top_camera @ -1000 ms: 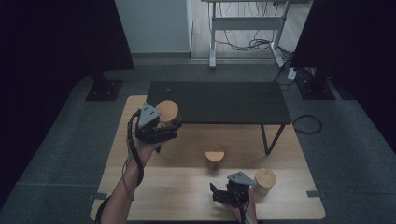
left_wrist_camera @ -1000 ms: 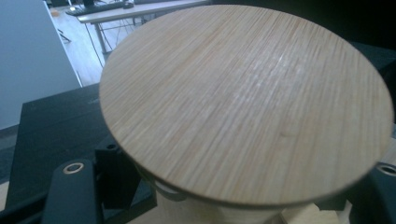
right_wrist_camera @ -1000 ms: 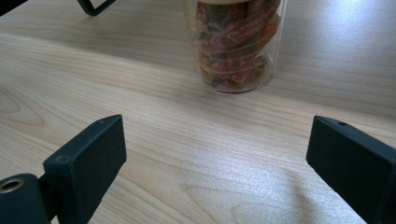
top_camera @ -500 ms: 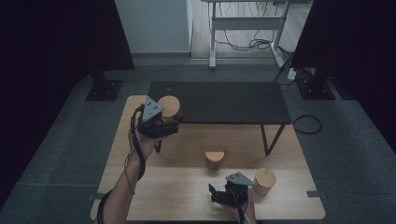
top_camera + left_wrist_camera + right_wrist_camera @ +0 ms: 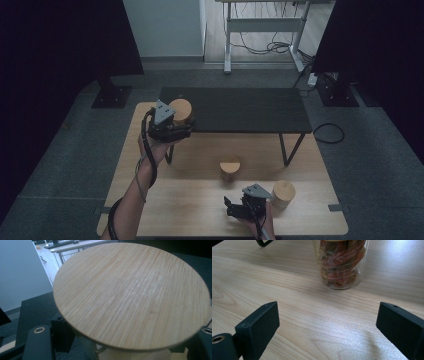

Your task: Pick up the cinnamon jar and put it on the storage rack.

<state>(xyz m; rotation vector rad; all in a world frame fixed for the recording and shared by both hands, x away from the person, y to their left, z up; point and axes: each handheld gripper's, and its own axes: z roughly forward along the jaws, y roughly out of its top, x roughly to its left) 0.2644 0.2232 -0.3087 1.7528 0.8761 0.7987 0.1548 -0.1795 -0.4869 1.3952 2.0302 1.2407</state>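
My left gripper [image 5: 181, 125] is shut on a jar with a round wooden lid [image 5: 180, 109] and holds it in the air by the left end of the low black table [image 5: 240, 107]. In the left gripper view the wooden lid [image 5: 132, 295] looms close, with a black jaw on each side below it. My right gripper [image 5: 231, 206] rests low over the wooden table [image 5: 190, 200] near its front edge, open with nothing between its fingers. The right gripper view looks past that gripper [image 5: 329, 325] at a glass jar of red dried peppers [image 5: 340, 262] standing a little ahead.
A second lidded jar [image 5: 230, 167] stands mid-table. A third lidded jar [image 5: 283, 194] stands just right of my right hand. The black table's metal leg [image 5: 292, 147] comes down onto the wooden top. Dark panels stand at both sides, with grey floor around.
My left gripper has carried its jar slightly up and away, toward the black table. The right gripper has stayed where it was.
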